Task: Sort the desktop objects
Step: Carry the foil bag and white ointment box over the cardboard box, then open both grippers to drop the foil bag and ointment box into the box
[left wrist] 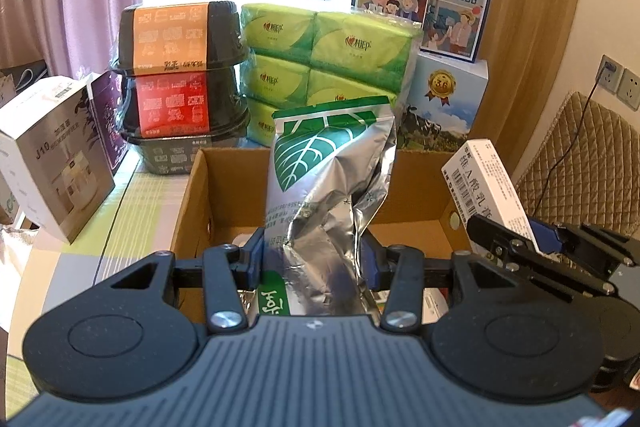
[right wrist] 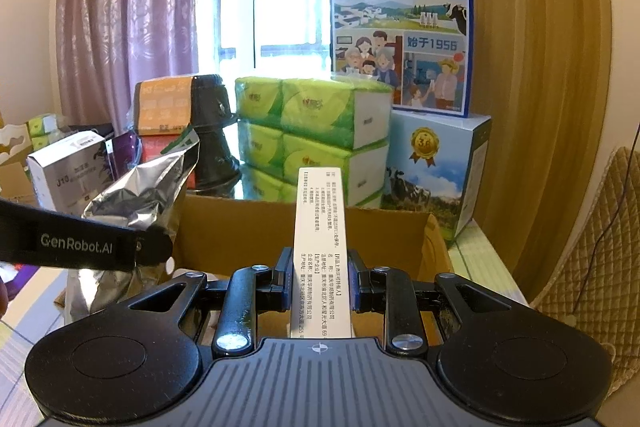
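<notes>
An open cardboard box (left wrist: 408, 187) waits on the desk as the left gripper (left wrist: 316, 261), clamped on a crumpled foil pouch (left wrist: 320, 179), holds it upright over the cavity. Beside it, the right gripper (right wrist: 318, 277) pinches a slim white carton (right wrist: 318, 227). Lowering each well inside before letting go should prevent snagging on the walls.

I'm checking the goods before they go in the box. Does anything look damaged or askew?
The foil pouch in the left gripper is crumpled and dented, its top bent to one side. The white carton in the right gripper looks intact. The stacked goods behind the cardboard box sit squarely.
</notes>
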A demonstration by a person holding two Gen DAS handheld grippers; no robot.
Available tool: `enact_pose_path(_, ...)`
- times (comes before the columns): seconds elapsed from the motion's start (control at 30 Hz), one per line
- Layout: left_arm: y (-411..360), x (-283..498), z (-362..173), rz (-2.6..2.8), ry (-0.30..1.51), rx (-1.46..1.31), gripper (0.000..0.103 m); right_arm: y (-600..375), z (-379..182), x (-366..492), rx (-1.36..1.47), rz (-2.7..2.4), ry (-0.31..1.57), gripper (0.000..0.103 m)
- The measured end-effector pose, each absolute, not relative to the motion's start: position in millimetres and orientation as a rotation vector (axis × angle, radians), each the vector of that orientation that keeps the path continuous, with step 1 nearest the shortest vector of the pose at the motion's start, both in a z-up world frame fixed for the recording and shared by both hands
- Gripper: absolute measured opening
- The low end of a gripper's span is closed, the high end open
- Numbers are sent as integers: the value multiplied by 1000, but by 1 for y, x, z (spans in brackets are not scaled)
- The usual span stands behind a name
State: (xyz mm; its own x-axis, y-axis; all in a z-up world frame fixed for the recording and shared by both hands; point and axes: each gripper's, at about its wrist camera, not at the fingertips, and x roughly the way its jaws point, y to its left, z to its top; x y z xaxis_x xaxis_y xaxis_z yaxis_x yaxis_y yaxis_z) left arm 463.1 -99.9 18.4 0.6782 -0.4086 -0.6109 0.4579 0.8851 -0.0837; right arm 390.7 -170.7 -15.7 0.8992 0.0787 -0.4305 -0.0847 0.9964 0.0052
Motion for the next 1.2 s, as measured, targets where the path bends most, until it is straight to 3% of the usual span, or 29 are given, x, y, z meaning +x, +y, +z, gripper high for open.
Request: enact_pose_path(1.2,-101,489,6,-492,666,10,45,-169,-28,403,-17,74,380,23)
